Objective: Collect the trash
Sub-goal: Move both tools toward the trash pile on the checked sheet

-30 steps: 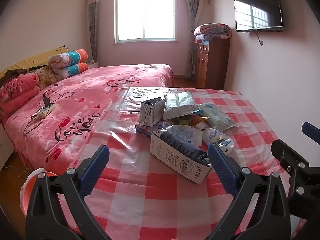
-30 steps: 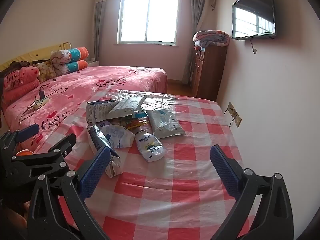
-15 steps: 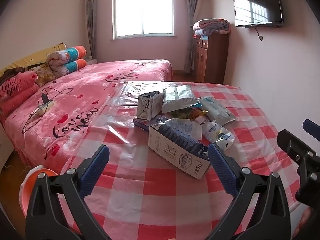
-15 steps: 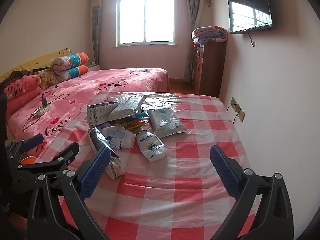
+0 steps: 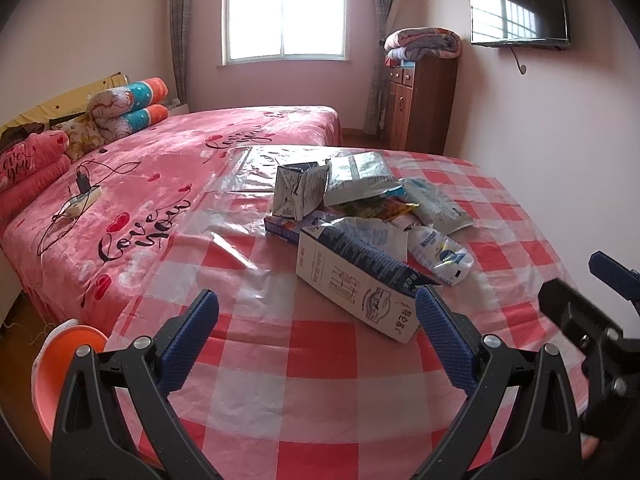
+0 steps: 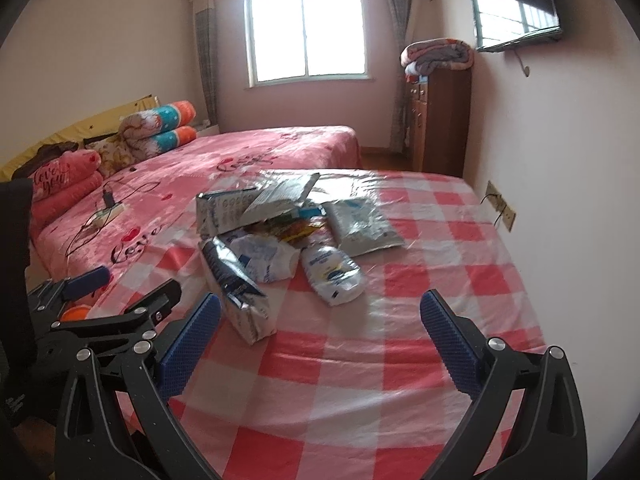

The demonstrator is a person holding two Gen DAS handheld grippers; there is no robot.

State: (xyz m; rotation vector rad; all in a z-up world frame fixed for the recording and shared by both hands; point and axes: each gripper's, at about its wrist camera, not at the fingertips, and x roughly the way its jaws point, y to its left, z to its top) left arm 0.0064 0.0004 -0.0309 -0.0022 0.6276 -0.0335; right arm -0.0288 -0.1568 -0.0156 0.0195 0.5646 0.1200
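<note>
A heap of trash lies on the red-and-white checked table (image 5: pixel 320 364). Nearest is a flattened white and blue milk carton (image 5: pixel 360 284), also in the right wrist view (image 6: pixel 236 284). Behind it are a crumpled carton (image 5: pixel 298 192), a silver wrapper (image 5: pixel 358 176), a white pouch (image 5: pixel 438 254) (image 6: pixel 330 272), a plastic packet (image 6: pixel 362 226) and yellow wrappers (image 6: pixel 294 230). My left gripper (image 5: pixel 316 344) is open and empty, just short of the milk carton. My right gripper (image 6: pixel 320 344) is open and empty over the table, nearer than the pouch.
An orange bin (image 5: pixel 60 368) stands at the table's left front corner. A pink bed (image 5: pixel 160 176) with a power strip and cable (image 5: pixel 78 200) lies left of the table. A wall with a socket (image 6: pixel 502 208) is on the right. A wooden cabinet (image 5: pixel 420 100) stands at the back.
Both grippers have risen and tilted down a little toward the trash heap. Both stay open. Nothing on the table has moved.
</note>
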